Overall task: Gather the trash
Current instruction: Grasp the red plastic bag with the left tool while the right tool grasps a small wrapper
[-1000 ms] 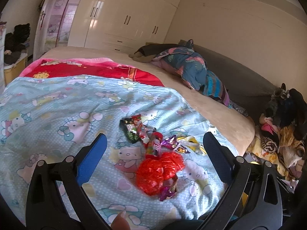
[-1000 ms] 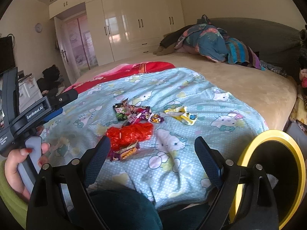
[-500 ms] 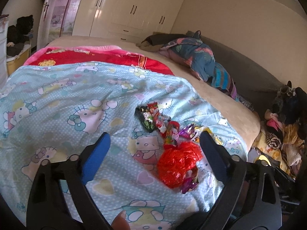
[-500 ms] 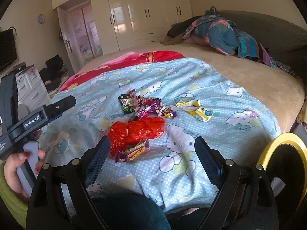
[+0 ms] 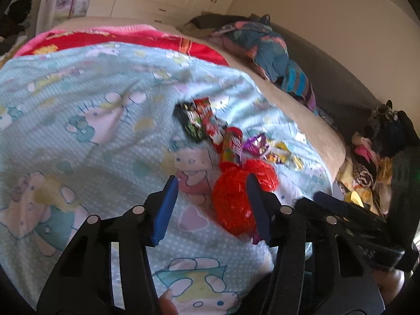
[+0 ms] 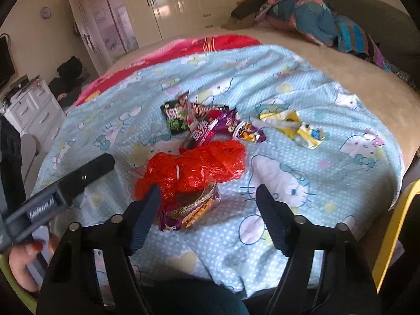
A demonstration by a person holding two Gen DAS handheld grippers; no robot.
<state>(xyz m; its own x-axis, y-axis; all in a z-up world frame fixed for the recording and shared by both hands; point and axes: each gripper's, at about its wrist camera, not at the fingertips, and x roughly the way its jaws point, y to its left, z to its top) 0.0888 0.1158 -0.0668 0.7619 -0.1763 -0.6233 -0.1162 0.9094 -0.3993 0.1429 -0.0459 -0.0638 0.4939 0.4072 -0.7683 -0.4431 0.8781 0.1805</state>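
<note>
Reading "GenRobot.AI": left claw body

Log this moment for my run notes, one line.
phase: approach | left gripper: open | right gripper: open | target: red bag on bed

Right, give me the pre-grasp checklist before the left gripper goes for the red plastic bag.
1. Left gripper open: ok.
2. Red plastic bag between its fingers: not ok, only the right-hand finger overlaps it.
3. Bag free of other trash: not ok, it rests on a purple snack wrapper.
4. Right gripper open and empty: ok.
5. Yellow-rimmed bin within reach: cannot tell.
6. Left view sharp: not ok, blurred.
</note>
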